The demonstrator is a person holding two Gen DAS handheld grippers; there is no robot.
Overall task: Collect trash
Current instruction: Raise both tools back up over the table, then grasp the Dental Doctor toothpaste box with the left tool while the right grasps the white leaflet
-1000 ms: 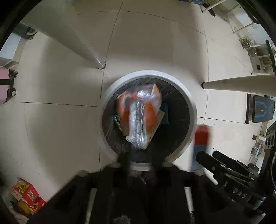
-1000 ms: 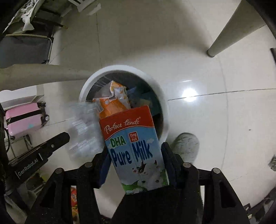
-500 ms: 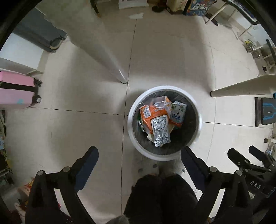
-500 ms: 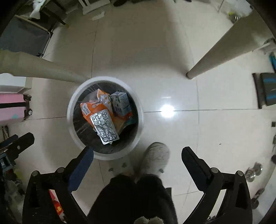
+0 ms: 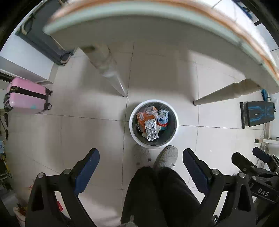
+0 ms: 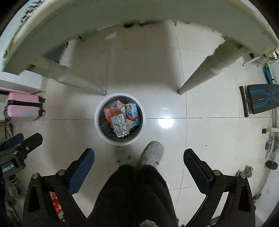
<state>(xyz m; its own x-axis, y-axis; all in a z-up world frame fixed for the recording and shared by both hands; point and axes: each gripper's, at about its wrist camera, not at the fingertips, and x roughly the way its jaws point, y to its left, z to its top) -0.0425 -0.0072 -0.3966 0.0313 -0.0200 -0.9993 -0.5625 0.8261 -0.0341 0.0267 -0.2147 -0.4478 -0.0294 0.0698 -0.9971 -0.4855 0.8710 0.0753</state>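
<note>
Both tongs [image 5: 141,164] [image 6: 139,161] spread wide, empty, above tiled floor [image 6: 200,139], white bin [image 5: 175,122], table [image 6: 122,15]

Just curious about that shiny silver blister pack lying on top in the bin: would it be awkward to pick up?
Probably light: the silver blister pack rests atop the orange wrapper in the white round bin. Its thin flat sheet likely bends. The glossy foil may slip.

Right tongs [image 6: 139,157] hanging wide open and empty above white bin [image 6: 97,120] sitting on tiled floor [image 6: 200,132], holding milk carton [image 6: 132,110], foil blister pack [image 6: 119,126], orange wrapper [image 6: 109,113].
</note>
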